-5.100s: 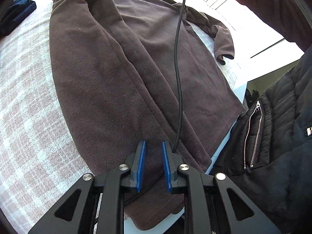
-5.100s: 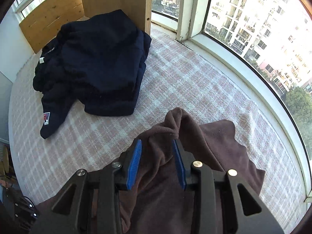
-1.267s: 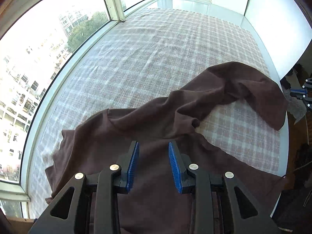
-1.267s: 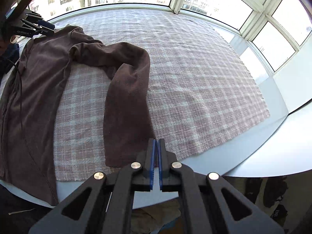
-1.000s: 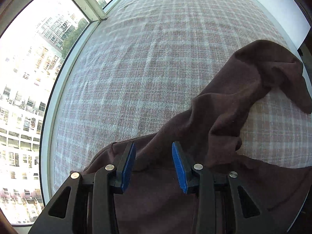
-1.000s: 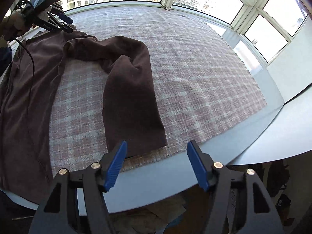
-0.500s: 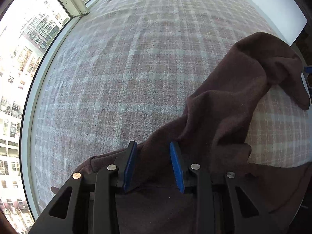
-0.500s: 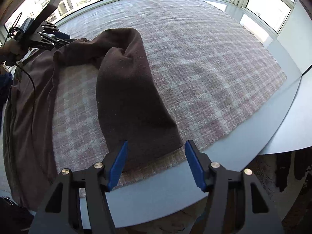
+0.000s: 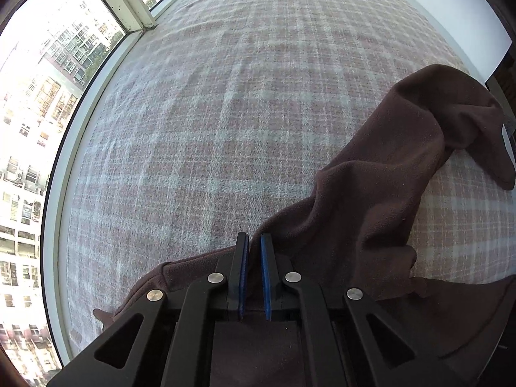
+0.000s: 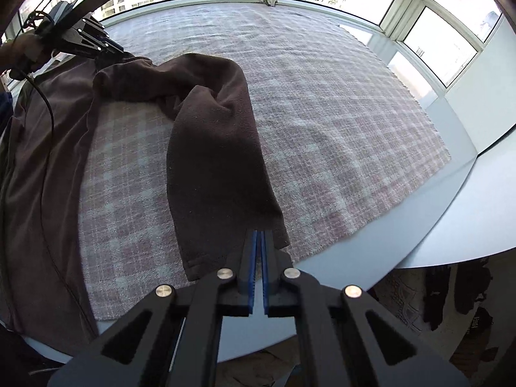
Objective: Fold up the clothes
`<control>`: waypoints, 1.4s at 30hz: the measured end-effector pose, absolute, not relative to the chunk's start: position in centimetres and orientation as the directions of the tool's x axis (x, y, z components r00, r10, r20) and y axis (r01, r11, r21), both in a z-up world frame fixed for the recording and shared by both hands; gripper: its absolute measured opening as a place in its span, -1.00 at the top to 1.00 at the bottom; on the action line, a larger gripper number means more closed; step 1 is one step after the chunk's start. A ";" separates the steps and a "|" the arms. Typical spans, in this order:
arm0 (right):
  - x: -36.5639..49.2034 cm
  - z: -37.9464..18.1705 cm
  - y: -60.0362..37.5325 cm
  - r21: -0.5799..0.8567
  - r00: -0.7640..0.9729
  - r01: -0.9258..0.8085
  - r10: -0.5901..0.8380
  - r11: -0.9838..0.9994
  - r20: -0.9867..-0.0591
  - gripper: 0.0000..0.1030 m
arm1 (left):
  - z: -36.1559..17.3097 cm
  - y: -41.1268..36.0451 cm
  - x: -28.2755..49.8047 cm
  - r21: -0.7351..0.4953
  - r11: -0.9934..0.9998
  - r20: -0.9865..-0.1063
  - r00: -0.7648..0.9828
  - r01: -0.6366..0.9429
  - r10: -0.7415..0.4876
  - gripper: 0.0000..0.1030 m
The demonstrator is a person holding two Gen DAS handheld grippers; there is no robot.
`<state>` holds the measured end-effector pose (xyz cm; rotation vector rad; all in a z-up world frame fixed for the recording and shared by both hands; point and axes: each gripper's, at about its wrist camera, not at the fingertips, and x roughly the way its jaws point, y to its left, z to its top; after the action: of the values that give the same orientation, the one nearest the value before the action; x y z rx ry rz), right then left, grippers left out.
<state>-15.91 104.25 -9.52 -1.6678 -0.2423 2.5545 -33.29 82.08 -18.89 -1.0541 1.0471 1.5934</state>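
**Two grips close on the brown garment**

Both grippers were standing apart around the cloth a second ago; now each has come together on it, which I judge marks the end of the reach and the start of a fold of the sleeve.

Nearest to its own camera, the right gripper (image 10: pixel 258 242) has its blue pads clenched with only a sliver between them, and the cuff end of the sleeve (image 10: pixel 213 148) runs straight into their tips. The cloth appears pinched there, though the pads hide the exact edge. Just beyond the tips the sleeve stretches away over the checked blanket (image 10: pixel 322 122), which lies on a pale table (image 10: pixel 435 225). Farther off, up and to the left, the left gripper (image 10: pixel 113 47) sits at the shoulder of the brown garment (image 10: pixel 48 135).

From the left wrist view, the left gripper (image 9: pixel 254 242) is closing, its jaws narrowed to a slim gap on the garment's shoulder edge, fabric bunched right at the tips. Past it, to the right, the sleeve (image 9: pixel 403 161) ridges away across the blanket (image 9: pixel 225 96). Farthest off, windows (image 9: pixel 48 80) line the left side.
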 end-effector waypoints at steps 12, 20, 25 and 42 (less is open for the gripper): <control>-14.5 -7.6 104.6 -0.236 -0.426 0.017 0.207 -0.971 -0.881 0.94 | -16.8 84.1 -37.5 0.154 -0.227 -0.943 -0.212 -0.962 0.256 0.88; -14.1 -7.3 104.7 -0.218 -0.424 0.003 0.196 -0.976 -0.884 0.94 | -12.7 84.5 -37.6 0.160 -0.209 -0.940 -0.214 -0.965 0.268 0.81; -13.7 -7.2 105.0 -0.210 -0.421 -0.007 0.193 -0.978 -0.886 0.94 | -10.9 83.6 -35.6 0.192 -0.153 -0.938 -0.227 -0.969 0.261 0.56; -14.4 -8.1 106.0 -0.100 -0.458 -0.022 0.099 -0.995 -0.883 0.05 | -12.7 86.0 -34.7 0.139 -0.079 -0.967 -0.152 -0.987 0.206 0.87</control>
<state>-14.44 105.99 -8.14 -1.5954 -0.1143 2.6208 -34.72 86.00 -12.66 -1.0216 1.1221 1.4569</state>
